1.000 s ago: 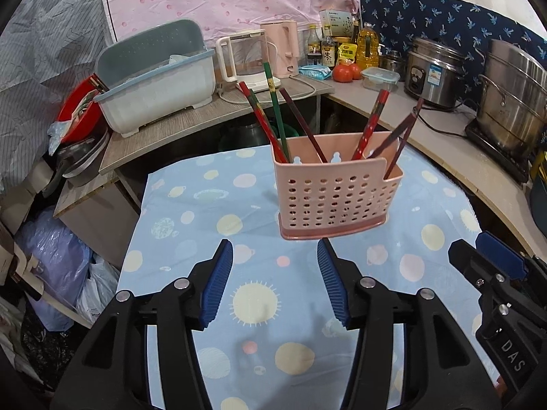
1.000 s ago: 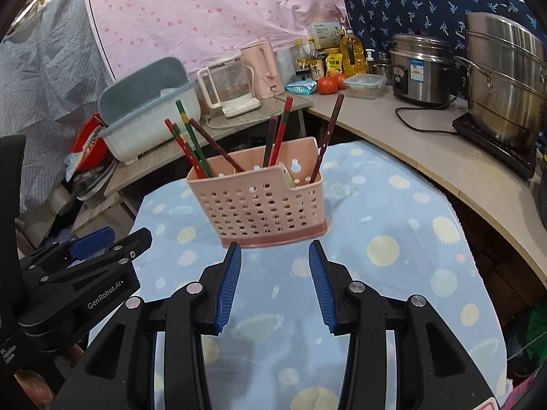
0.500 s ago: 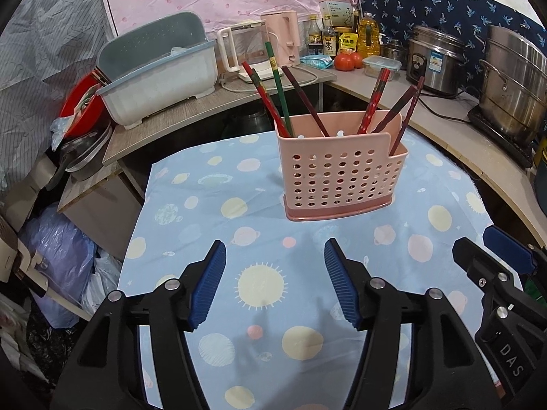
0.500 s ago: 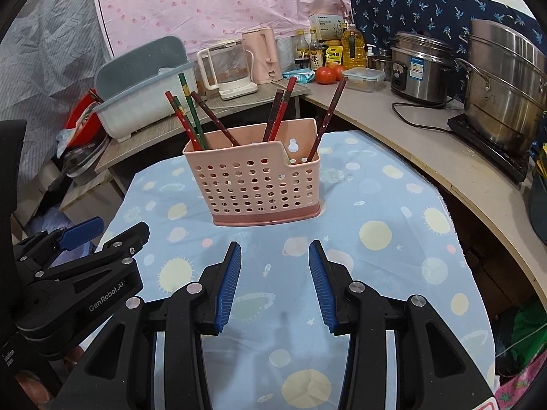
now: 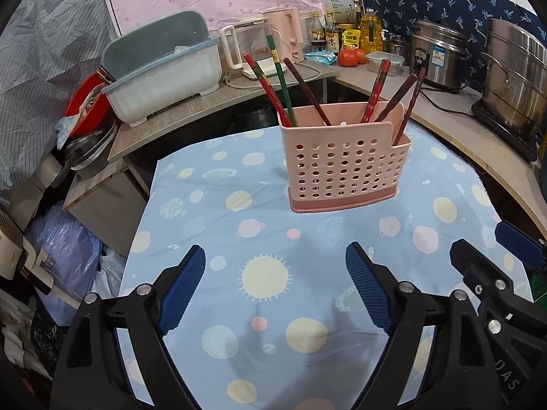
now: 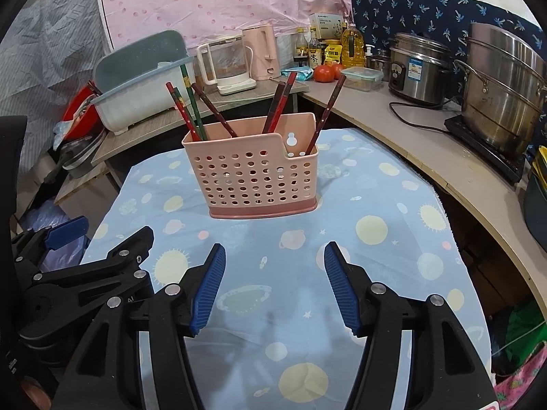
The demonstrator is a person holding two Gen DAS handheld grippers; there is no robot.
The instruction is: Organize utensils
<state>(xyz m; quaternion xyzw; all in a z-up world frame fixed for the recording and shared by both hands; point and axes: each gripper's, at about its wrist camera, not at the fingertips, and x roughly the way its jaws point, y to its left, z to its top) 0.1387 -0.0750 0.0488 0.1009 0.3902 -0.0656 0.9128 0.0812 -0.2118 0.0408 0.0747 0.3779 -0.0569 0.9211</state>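
Observation:
A pink perforated utensil holder (image 5: pixel 342 167) (image 6: pixel 253 177) stands upright on the blue planet-print tablecloth (image 5: pixel 266 273) (image 6: pixel 307 294). Several red, green and dark chopsticks (image 5: pixel 283 92) (image 6: pixel 191 109) lean out of its compartments. My left gripper (image 5: pixel 275 273) hovers over the cloth in front of the holder; its jaws are opening with nothing between them. My right gripper (image 6: pixel 273 273) hangs beside it, also in front of the holder, jaws opening and empty. Each gripper shows at the edge of the other's view.
A grey-blue dish bin (image 5: pixel 160 68) and kettles (image 6: pixel 225 61) sit on the wooden shelf behind. Bottles, tomatoes, a rice cooker (image 6: pixel 417 68) and a steel pot (image 6: pixel 502 85) line the counter at right. Plastic bags (image 5: pixel 68 249) lie on the floor at left.
Both grippers' jaws have spread wider. The holder has settled onto the cloth and looks slightly farther from both cameras.

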